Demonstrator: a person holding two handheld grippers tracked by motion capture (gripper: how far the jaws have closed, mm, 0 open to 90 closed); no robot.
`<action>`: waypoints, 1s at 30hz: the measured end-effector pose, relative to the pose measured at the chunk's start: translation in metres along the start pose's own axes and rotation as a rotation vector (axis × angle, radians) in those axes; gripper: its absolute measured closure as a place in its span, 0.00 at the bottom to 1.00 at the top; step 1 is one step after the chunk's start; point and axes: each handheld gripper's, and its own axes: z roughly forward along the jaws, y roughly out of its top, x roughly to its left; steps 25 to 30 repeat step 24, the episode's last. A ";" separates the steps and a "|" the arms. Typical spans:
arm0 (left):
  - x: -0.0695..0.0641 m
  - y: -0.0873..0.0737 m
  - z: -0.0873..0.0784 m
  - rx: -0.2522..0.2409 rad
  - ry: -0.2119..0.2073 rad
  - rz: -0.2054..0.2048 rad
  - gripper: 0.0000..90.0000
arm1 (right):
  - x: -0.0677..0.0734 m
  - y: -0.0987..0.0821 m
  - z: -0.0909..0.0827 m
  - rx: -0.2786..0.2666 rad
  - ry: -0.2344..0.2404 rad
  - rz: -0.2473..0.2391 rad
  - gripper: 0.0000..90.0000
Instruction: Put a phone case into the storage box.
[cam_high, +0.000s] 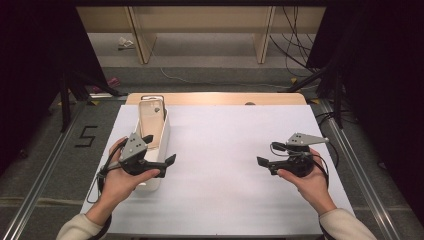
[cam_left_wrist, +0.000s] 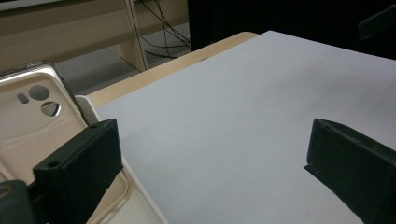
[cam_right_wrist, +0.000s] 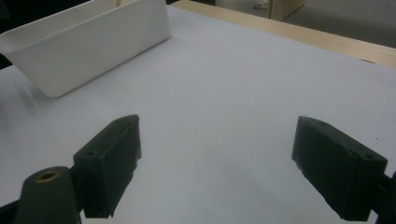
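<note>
A: From the high view, where's the phone case (cam_high: 151, 120)?

B: Standing tilted in the white bin (cam_high: 165, 135) near the worktop's (cam_high: 225, 150) left edge, beside the left gripper (cam_high: 165, 167).

A: Left gripper view?

B: Fingers (cam_left_wrist: 84, 168) wide, empty. The case looks light, thin, flexible; take it by a long edge.

A: Right gripper view?

B: The right gripper's (cam_right_wrist: 217, 163) fingers are wide, empty too.

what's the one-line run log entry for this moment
left gripper: jaws open, empty, beside white bin | phone case: in bin, leaning | right gripper: jaws open, empty, over white mat
</note>
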 end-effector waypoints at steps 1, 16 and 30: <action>-0.002 -0.001 -0.001 -0.002 -0.001 0.008 0.03 | 0.000 0.000 -0.001 0.002 0.000 0.001 0.18; -0.013 -0.018 -0.008 -0.003 -0.020 0.054 0.05 | 0.006 -0.005 -0.005 0.005 0.012 -0.009 0.18; -0.016 -0.022 -0.008 0.002 -0.024 0.056 0.05 | 0.005 -0.005 -0.004 0.004 0.011 -0.012 0.18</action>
